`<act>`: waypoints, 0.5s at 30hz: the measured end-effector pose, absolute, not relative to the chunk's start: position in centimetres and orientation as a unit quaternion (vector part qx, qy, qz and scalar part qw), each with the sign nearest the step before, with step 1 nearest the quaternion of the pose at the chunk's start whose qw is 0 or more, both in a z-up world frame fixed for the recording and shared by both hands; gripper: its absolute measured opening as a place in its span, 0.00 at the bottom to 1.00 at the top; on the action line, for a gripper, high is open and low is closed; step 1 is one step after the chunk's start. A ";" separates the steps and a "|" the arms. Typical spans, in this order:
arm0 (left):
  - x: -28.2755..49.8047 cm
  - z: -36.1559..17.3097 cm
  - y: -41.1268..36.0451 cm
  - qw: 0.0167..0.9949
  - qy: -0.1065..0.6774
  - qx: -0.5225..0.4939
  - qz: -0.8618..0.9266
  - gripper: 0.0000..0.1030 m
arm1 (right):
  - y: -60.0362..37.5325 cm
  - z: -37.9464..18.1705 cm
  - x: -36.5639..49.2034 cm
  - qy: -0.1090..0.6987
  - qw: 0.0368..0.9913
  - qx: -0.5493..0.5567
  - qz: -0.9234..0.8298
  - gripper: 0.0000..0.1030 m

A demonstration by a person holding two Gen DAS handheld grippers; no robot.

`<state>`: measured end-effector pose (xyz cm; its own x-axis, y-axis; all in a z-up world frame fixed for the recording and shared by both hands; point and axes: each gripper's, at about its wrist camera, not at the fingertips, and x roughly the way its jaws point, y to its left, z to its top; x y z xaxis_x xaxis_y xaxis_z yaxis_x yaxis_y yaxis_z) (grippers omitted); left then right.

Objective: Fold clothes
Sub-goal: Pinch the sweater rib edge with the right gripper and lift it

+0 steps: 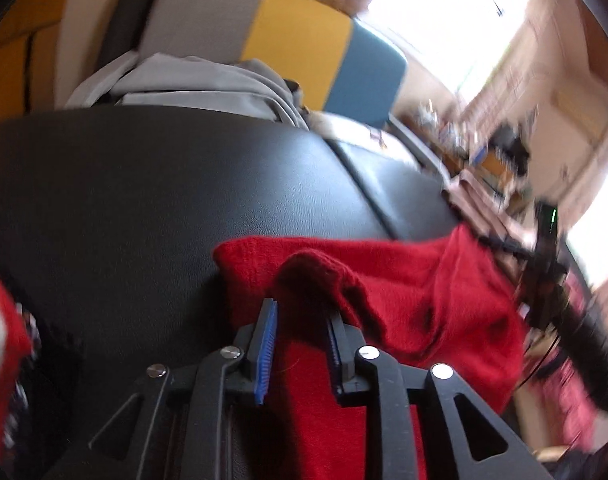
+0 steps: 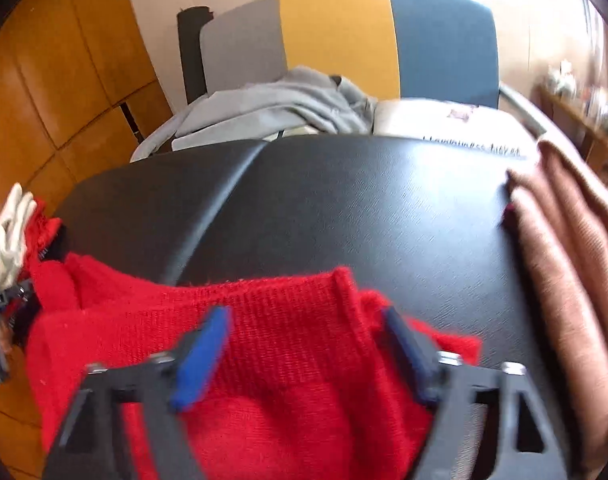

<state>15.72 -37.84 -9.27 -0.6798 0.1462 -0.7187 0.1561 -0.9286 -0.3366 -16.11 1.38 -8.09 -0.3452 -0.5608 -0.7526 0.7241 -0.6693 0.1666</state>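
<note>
Blurring hides room detail far right | left gripper (image 1: 302,320) pinches red sweater (image 1: 404,292) on black table (image 1: 144,200) | right gripper (image 2: 304,328) spread apart over sweater | brown cloth (image 2: 576,280) right, grey garment (image 2: 288,108) far

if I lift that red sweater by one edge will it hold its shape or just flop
Probably flop: the red sweater is a soft knit, already bunched into a hump between the left gripper's fingers. It likely grips rather than slips, given its fuzzy ribbed surface. On the smooth black table, the trailing part would probably drag and slide along.
</note>
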 end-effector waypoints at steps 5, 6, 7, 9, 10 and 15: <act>12.7 -9.3 -37.1 -0.005 0.131 0.407 -0.904 0.24 | 0.4 -8.6 -15.7 0.125 0.404 0.425 -0.800 0.83; 12.1 -8.8 -37.0 -0.017 0.125 0.399 -0.908 0.26 | 0.2 -8.7 -15.6 0.130 0.405 0.428 -0.797 0.75; 11.7 -8.6 -36.8 -0.027 0.117 0.396 -0.910 0.26 | 0.0 -8.8 -15.5 0.136 0.407 0.430 -0.794 0.70; 10.8 -8.1 -36.4 -0.046 0.101 0.393 -0.913 0.31 | -0.3 -9.0 -15.4 0.146 0.411 0.434 -0.788 0.48; 10.2 -8.3 -36.3 -0.053 0.097 0.400 -0.910 0.32 | -0.5 -9.1 -15.3 0.152 0.412 0.435 -0.786 0.44; 8.6 -10.2 -36.3 -0.084 0.117 0.439 -0.887 0.34 | -0.4 -8.9 -14.4 0.157 0.422 0.434 -0.780 0.20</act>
